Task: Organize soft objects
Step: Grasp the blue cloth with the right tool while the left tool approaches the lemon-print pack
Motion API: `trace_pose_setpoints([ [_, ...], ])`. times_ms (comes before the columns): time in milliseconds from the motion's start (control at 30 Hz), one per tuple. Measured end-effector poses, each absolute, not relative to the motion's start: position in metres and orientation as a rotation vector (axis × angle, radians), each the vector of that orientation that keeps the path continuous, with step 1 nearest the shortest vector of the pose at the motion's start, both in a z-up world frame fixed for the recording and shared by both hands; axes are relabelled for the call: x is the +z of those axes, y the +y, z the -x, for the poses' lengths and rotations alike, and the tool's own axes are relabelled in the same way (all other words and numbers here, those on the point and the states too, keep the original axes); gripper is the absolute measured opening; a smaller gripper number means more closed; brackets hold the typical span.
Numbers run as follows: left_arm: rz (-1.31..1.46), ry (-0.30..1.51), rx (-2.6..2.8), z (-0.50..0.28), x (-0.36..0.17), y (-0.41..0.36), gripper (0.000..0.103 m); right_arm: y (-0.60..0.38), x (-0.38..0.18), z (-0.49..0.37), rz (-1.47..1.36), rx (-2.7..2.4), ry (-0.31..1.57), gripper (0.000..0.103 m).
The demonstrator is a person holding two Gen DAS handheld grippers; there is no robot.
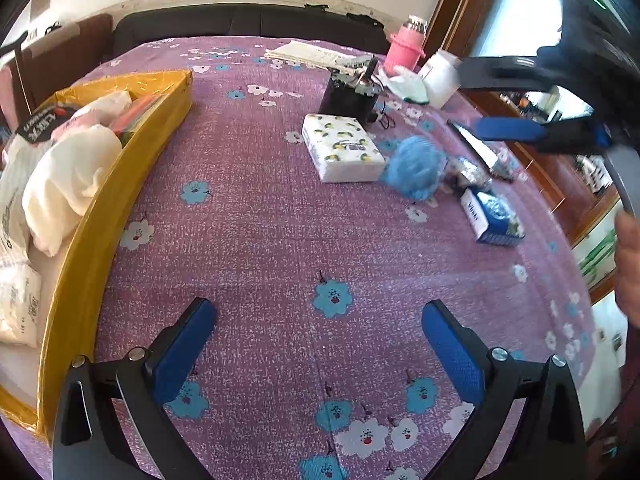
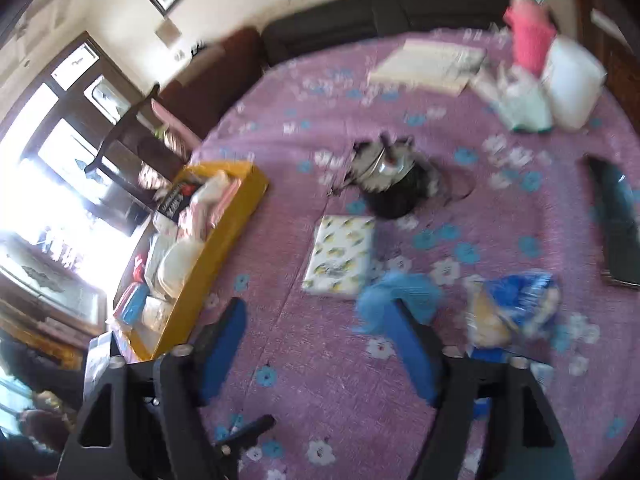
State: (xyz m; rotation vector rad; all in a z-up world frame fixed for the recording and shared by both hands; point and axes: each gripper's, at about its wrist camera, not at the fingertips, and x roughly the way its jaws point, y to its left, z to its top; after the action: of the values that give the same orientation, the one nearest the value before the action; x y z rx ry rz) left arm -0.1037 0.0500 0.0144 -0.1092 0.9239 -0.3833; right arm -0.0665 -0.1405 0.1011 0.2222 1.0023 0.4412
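Table [image 1: 260, 240] w/ purple flowered cloth fills most of both views; dark sofa [image 1: 248, 24] behind it, bright window [image 2: 36, 184] off to one side.

Yellow box [image 1: 120, 216] sits at table's edge on my left, packed w/ soft stuff: white cloth bundle [image 1: 68, 188], plastic-wrapped tissue packs [image 1: 16, 308], pink and red packs further back.

Loose on the cloth: lemon-print tissue pack [image 1: 340, 148], blue fluffy ball [image 1: 416, 168] just beside it, blue snack bag [image 1: 496, 216] near that. Black pot [image 1: 352, 96] stands behind the tissue pack. Pink bottle [image 1: 406, 44] and white bag [image 1: 440, 76] at far edge.

My left gripper [image 1: 320, 344] hangs over bare cloth, jaws wide, holding nothing. My right gripper [image 2: 320, 344] is also wide and empty, near the blue ball; right view is blurred.
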Motion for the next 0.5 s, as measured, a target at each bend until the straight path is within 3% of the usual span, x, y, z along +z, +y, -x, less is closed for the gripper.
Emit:
trace_pose_setpoints([
  [67, 0.121, 0.921, -0.389, 0.104, 0.015, 0.051, 0.103, -0.152, 0.11, 0.081, -0.193, 0.363, 0.944, 0.092],
  [333, 0.091, 0.928, -0.374, 0.103, 0.015, 0.047, 0.103, -0.178, 0.095, 0.091, -0.224, 0.263, 0.94, 0.092],
  [500, -0.084, 0.967, -0.318, 0.105, 0.01, 0.024, 0.103, -0.142, 0.071, 0.071, -0.124, 0.263, 0.96, 0.092],
])
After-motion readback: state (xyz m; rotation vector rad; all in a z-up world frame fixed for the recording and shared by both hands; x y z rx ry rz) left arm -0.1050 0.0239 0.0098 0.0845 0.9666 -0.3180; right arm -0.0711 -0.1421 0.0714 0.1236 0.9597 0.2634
